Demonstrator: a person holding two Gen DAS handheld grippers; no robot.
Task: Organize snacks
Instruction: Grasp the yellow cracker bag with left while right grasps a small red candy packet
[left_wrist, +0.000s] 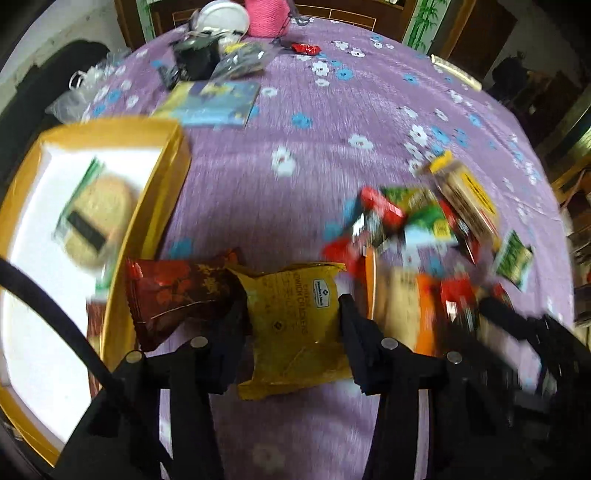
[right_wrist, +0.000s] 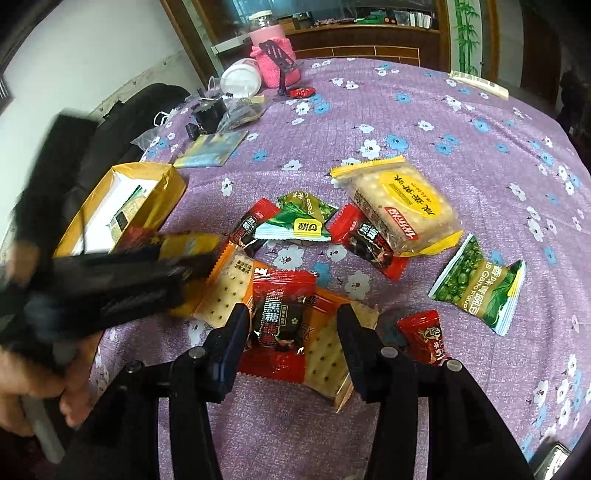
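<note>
My left gripper (left_wrist: 291, 306) is shut on a yellow snack packet (left_wrist: 295, 325) and holds it above the purple flowered tablecloth (left_wrist: 314, 122); a dark red packet (left_wrist: 173, 295) hangs against its left finger. The gold box (left_wrist: 162, 206) with a white inside holds a round cracker packet (left_wrist: 98, 218) and lies just left of it. My right gripper (right_wrist: 291, 325) is open over a red candy packet (right_wrist: 280, 321) that lies on an orange cracker packet (right_wrist: 325, 354). Several more snack packets lie beyond, among them a yellow rice-cake pack (right_wrist: 402, 206) and a green pea pack (right_wrist: 480, 280).
The left gripper and the hand holding it cross the left of the right wrist view (right_wrist: 110, 280). At the table's far side stand a pink container (right_wrist: 275, 59), a white lid (right_wrist: 242, 79), black items (right_wrist: 210, 110) and a blue booklet (right_wrist: 212, 147).
</note>
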